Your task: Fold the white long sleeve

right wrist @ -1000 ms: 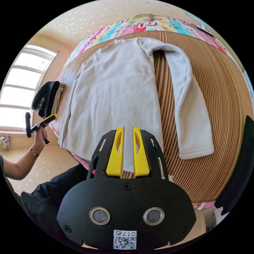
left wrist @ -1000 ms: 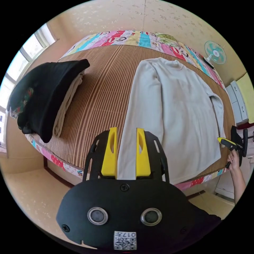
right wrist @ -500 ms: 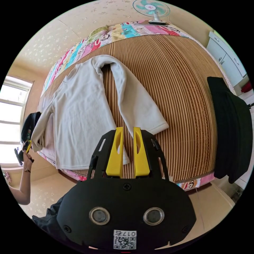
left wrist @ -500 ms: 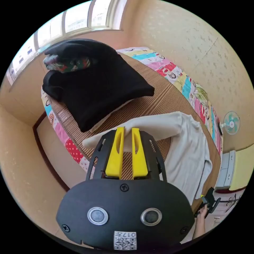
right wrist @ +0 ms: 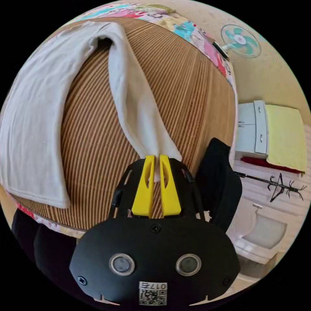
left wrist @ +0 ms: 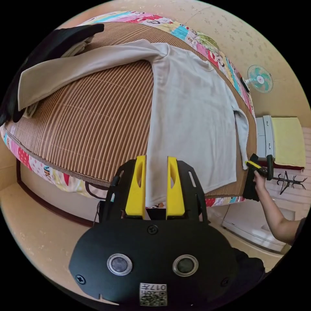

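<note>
The white long sleeve (left wrist: 191, 113) is spread flat on the bed's woven mat (left wrist: 94, 120), sleeves angled outward for folding. The right claw (right wrist: 155, 158) is closed on the right cuff (right wrist: 162, 152) near the mat's edge; the left claw (left wrist: 155, 160) is held apart over the hem, gripping nothing. Bare mat lies between sleeve and body, leaving room to swing the sleeve inward.

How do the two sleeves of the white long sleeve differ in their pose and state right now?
The free sleeve stretches out sideways toward the black pile; the gripped sleeve angles nearer the body. The free sleeve's cuff lies loose on the striped mat; the gripped sleeve's cuff is pinched in the right claw. Both are white and unfolded.
</note>
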